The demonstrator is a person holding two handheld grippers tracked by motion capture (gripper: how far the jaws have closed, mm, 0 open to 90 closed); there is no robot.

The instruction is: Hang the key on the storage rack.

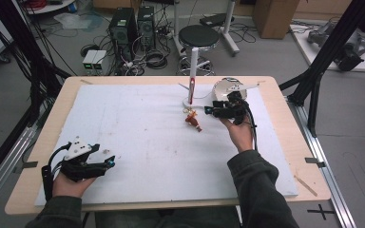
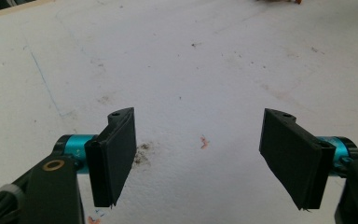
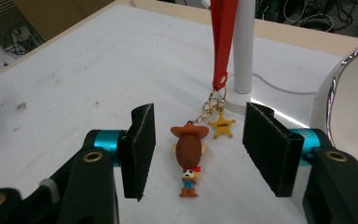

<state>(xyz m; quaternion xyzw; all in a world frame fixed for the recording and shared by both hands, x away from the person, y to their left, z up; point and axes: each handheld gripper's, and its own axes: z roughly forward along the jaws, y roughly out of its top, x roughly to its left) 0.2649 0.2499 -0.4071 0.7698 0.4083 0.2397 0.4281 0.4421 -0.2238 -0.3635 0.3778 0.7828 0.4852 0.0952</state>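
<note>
the right gripper [image 3: 198, 154] was held wide around the cowboy toy [image 3: 189, 158]. it should be squeezed gently at the middle. the left gripper [image 2: 198, 154] was wide, empty.

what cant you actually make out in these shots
- Cowboy figure keychain: the right gripper view shows its back, so the face is hidden; in the high view it is too small for detail.
- Red strap: its top is cut off by the upper edge of the right gripper view.
- Round mirror: cut off by the right edge there.
- Lettering on the star charm: too small.
</note>
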